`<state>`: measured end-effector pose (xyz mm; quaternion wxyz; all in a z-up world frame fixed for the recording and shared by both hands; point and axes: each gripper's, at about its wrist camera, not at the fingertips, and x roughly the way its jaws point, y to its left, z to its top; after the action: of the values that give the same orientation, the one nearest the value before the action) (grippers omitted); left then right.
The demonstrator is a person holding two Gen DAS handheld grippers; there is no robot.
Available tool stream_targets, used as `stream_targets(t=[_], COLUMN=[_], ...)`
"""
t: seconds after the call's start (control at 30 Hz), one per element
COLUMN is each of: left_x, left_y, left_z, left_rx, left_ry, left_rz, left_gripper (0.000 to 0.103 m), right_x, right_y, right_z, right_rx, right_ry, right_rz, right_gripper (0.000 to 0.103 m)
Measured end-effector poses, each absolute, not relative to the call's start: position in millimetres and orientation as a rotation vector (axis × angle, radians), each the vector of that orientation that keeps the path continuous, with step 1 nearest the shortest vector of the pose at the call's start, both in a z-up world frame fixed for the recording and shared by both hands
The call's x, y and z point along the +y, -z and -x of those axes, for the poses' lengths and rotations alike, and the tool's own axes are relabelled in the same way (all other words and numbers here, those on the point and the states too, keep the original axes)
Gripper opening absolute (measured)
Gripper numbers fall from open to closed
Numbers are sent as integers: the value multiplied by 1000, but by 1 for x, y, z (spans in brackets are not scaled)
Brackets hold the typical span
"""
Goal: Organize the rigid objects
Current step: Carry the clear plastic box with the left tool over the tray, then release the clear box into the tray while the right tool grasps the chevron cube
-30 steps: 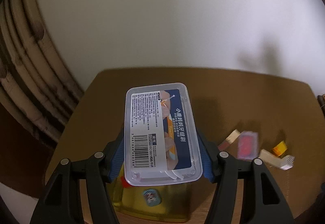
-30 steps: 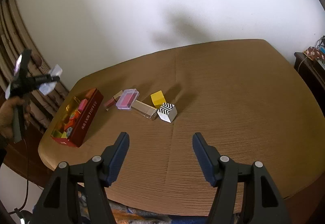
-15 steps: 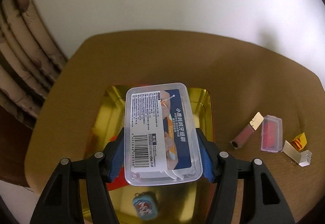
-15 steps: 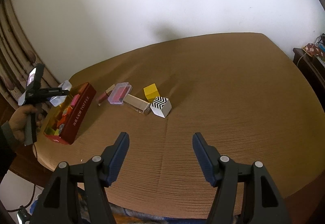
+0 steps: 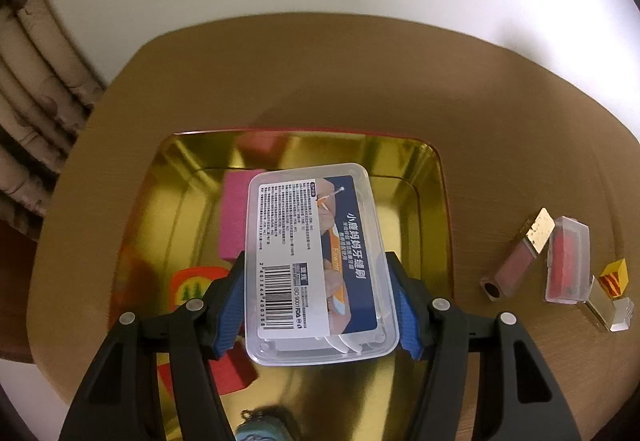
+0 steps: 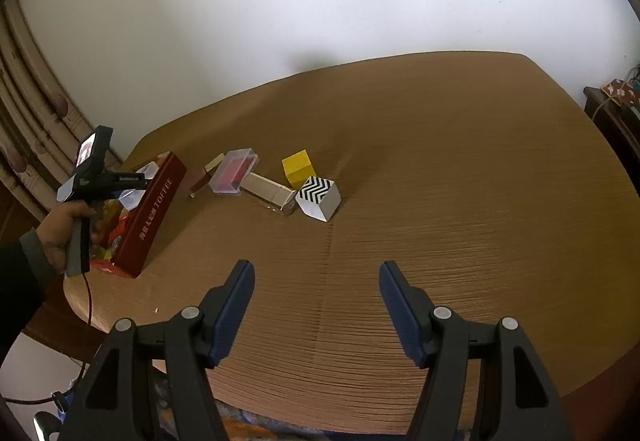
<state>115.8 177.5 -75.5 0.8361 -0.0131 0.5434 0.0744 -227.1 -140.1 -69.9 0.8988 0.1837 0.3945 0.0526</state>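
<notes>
My left gripper (image 5: 316, 301) is shut on a clear plastic box of interdental brushes (image 5: 316, 261) and holds it over the gold-lined red toffee tin (image 5: 432, 193). The tin holds a pink block (image 5: 234, 217), red pieces and a small blue charm. From the right wrist view the left gripper (image 6: 132, 185) hangs over the tin (image 6: 158, 209) at the table's left edge. My right gripper (image 6: 316, 305) is open and empty above the table's near side. A lip gloss tube (image 5: 516, 257), a clear case with red inside (image 5: 568, 261), a yellow cube (image 6: 297, 168) and a zigzag cube (image 6: 320, 197) lie right of the tin.
The brown wooden table (image 6: 440, 181) stands against a white wall. A striped curtain (image 5: 36, 113) hangs at the left. A beige oblong box (image 6: 268, 189) lies between the clear case and the zigzag cube. A dark side cabinet (image 6: 616, 117) stands at the far right.
My left gripper has moved with the brush box from beside the tin to above its inside and lower towards it. My right gripper has stayed open, shifting slightly closer to the objects.
</notes>
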Motion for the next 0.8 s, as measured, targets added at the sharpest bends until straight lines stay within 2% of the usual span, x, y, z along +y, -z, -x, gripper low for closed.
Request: stream_targets(t=[0.63,0.73,0.8], left_x=[196,183,180], left_y=[81,77,73], left_z=[-125,-120,-115], left_rx=[1165,1158,1144], left_ry=[-193,-207,-208], left_rz=[70,67,57], left_gripper=[60,62,67], right_x=[-134,-133,-132], right_y=[81,83,86], right_z=[226,225,222], right_rx=[862,865,868], right_ry=[-103,-98,-100], right_rz=[-353,-338,-322], right_gripper=[67,67,67])
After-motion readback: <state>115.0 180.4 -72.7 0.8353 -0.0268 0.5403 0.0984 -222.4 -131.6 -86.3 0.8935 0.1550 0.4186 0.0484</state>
